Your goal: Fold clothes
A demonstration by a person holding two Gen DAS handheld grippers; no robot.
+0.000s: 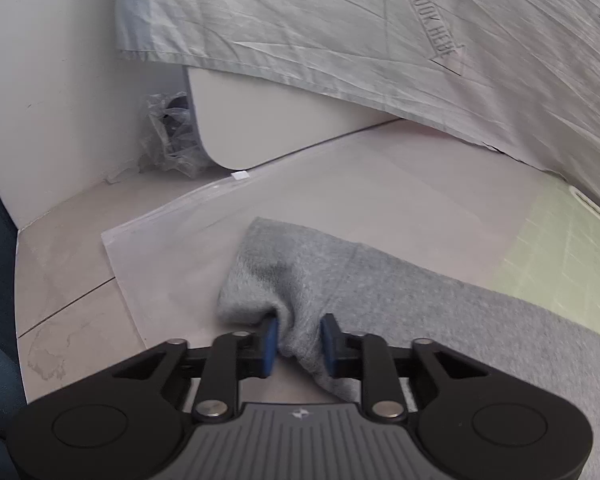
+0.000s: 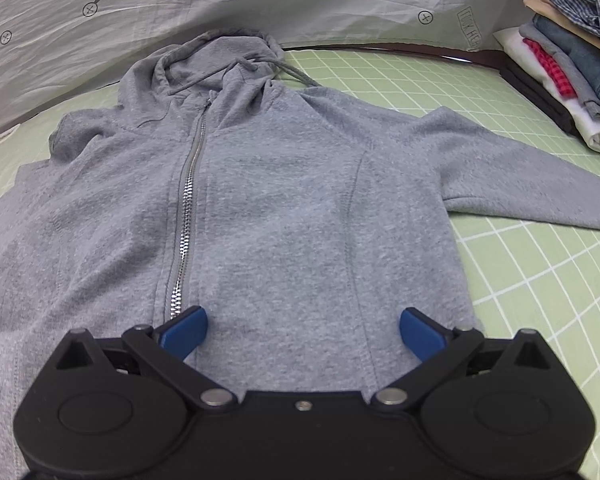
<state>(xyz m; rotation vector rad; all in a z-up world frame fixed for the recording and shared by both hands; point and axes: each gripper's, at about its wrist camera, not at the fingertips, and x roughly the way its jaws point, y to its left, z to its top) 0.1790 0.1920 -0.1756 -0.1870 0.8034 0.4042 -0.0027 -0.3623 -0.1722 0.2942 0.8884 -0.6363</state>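
One grey zip hoodie (image 2: pixel 284 184) spread front-up and flat across the green gridded mat (image 2: pixel 540 280), likely laid out so for folding. Zip (image 2: pixel 188 208) closed, running up the chest to the hood (image 2: pixel 220 56) at the far end, two drawstrings trailing from it. One sleeve (image 2: pixel 532 192) stretched out to the hoodie's right over the mat; the other reaching left past the mat's edge, onto a clear plastic bag (image 1: pixel 168 248) on the floor.

Behind the hoodie, one pale printed sheet (image 2: pixel 300 0) hanging like a backdrop. To the hoodie's far right, one stack of folded clothes (image 2: pixel 560 72), roughly six or seven pieces, probably finished work.

Two grippers. Right gripper (image 2: pixel 303 334) over the hoodie's hem beside the zip, fingers spread wide, nothing between them, seemingly waiting. Left gripper (image 1: pixel 299 340) at the left cuff (image 1: pixel 268 280), fingers pinching a bunched fold of it, probably to swing that sleeve across the chest.
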